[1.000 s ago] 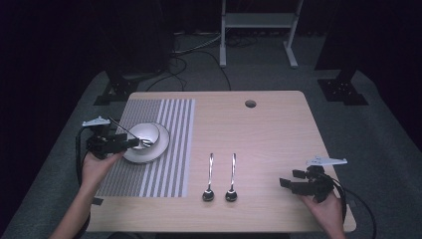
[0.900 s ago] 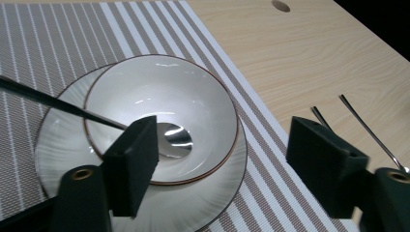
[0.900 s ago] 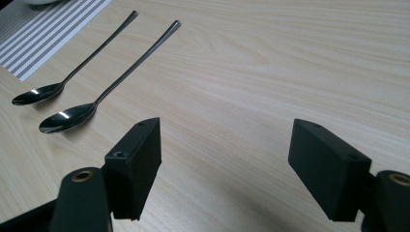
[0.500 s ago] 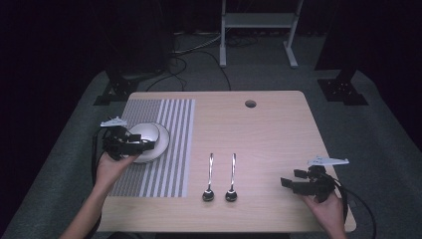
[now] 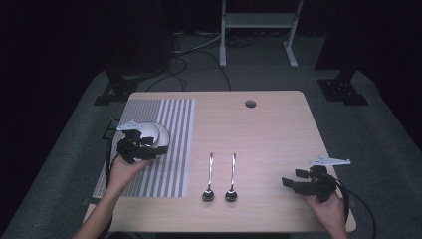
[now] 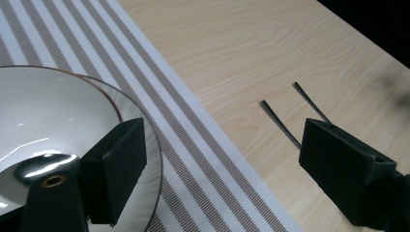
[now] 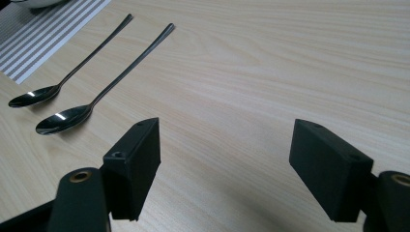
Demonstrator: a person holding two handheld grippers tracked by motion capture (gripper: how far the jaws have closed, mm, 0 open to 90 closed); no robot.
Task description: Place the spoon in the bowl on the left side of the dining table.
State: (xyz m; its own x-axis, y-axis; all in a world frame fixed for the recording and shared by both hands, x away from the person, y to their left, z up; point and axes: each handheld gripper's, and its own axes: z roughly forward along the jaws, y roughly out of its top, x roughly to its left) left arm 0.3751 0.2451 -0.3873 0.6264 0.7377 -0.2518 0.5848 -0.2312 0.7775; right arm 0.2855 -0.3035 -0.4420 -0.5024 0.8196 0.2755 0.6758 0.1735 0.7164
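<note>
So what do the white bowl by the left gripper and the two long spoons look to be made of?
The white bowl with the thin brown rim looks like glazed ceramic: glossy, with bright reflections inside. The two long-handled spoons look like polished metal, probably stainless steel: their dark bowls mirror the light. The striped placemat under the bowl looks woven.

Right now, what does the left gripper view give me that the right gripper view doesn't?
The left gripper view alone shows the inside of the white bowl, with one open jaw of the left hand-held gripper over its rim. The right gripper view alone shows the bowls of both spoons, with the right hand-held gripper open over bare wood. Both show the striped mat and the wooden table.
</note>
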